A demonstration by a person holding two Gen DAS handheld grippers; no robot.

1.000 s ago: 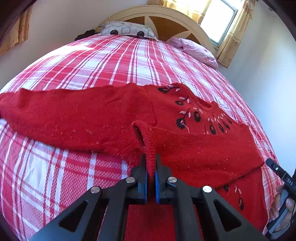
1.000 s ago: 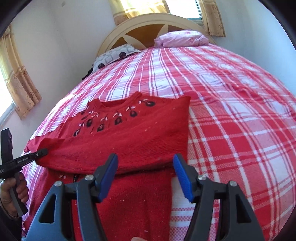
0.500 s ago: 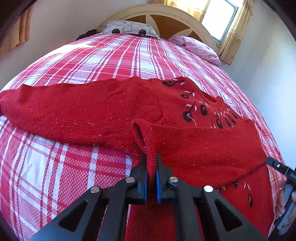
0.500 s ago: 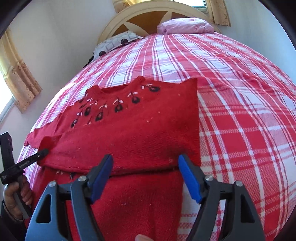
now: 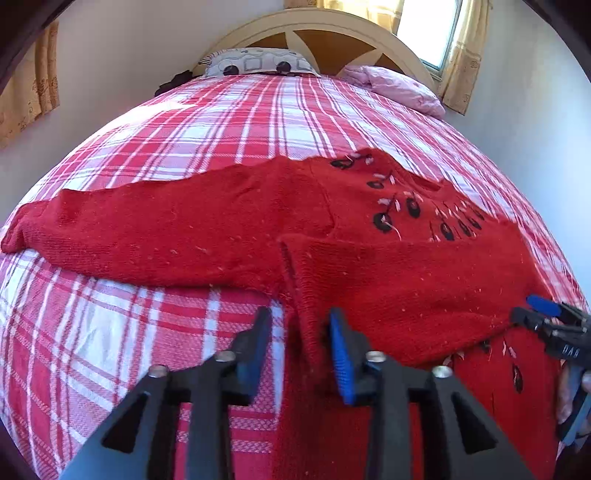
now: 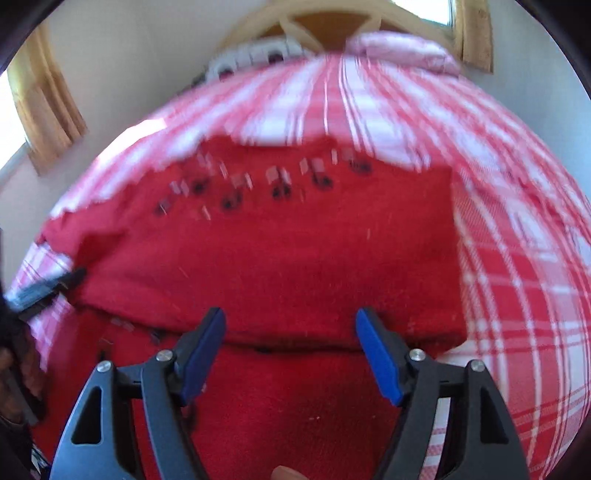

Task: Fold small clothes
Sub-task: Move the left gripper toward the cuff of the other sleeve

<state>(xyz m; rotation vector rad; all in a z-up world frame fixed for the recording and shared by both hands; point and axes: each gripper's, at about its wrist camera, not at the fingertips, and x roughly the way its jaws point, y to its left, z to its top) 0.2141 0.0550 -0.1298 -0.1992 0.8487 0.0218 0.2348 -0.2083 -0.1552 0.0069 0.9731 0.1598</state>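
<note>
A red knitted sweater (image 5: pixel 221 229) with dark flower embroidery lies flat on the bed. One sleeve stretches out to the left; the other is folded across the body. My left gripper (image 5: pixel 301 332) hovers at the end of that folded sleeve (image 5: pixel 388 280). Its jaws are opening and the cloth's edge lies loose between them, close to the right pad. In the blurred right wrist view, my right gripper (image 6: pixel 291 332) stands open just above the sweater (image 6: pixel 295 240), over the lower edge of the folded sleeve, with nothing gripped. Each gripper also shows at the edge of the other's view: right gripper (image 5: pixel 546 317), left gripper (image 6: pixel 55 284).
The bed has a red and white checked cover (image 5: pixel 258 122) and a curved cream headboard (image 5: pixel 314 33). A grey patterned pillow (image 5: pixel 255 64) and a pink pillow (image 5: pixel 399 88) lie at its head. Walls and curtained windows stand close on both sides. A hand (image 5: pixel 569 398) holds the right gripper.
My left gripper was shut on the sleeve's end and has let it go; the cloth has dropped flat. My right gripper has moved forward and down over the sweater.
</note>
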